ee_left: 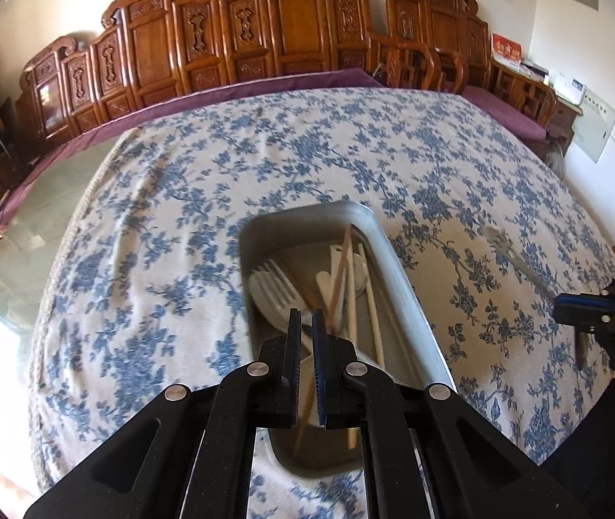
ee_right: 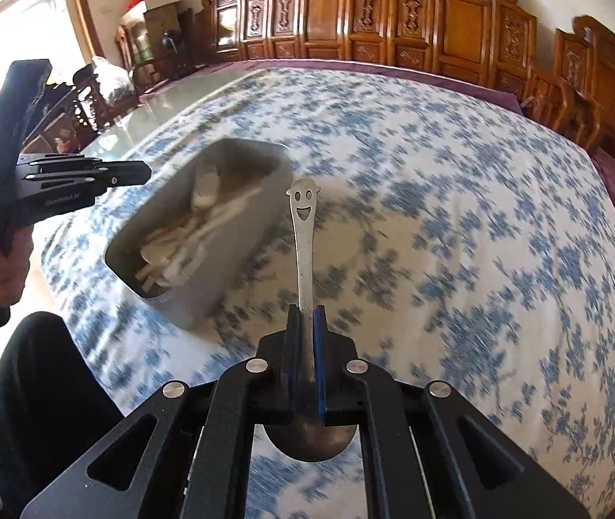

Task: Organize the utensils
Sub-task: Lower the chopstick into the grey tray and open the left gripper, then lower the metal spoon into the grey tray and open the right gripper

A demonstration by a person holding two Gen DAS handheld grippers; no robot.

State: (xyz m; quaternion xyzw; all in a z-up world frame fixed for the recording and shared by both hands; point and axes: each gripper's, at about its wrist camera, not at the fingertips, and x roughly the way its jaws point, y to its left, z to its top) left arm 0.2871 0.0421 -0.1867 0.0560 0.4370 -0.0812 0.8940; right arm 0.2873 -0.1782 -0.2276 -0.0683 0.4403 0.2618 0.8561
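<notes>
A metal tray [ee_left: 398, 268] on the blue-flowered tablecloth holds white plastic forks [ee_left: 277, 289], spoons and wooden chopsticks [ee_left: 350, 277]. It also shows in the right wrist view [ee_right: 203, 298]. My left gripper [ee_left: 306, 320] hovers over the tray with a narrow gap between its jaws and nothing in it. My right gripper [ee_right: 307, 315] is shut on a metal spoon [ee_right: 304, 233] with a smiley-face handle end pointing away and its bowl below the jaws. It hangs above the cloth to the right of the tray. In the left wrist view the right gripper [ee_left: 567, 302] shows with the spoon [ee_left: 510, 255].
The table [ee_left: 177, 199] is covered by the flowered cloth, with a glass surface [ee_left: 26, 233] beyond its left edge. A carved wooden bench [ee_left: 264, 30] with a purple cushion runs along the far side. My dark-clothed leg [ee_right: 47, 389] is at the near side.
</notes>
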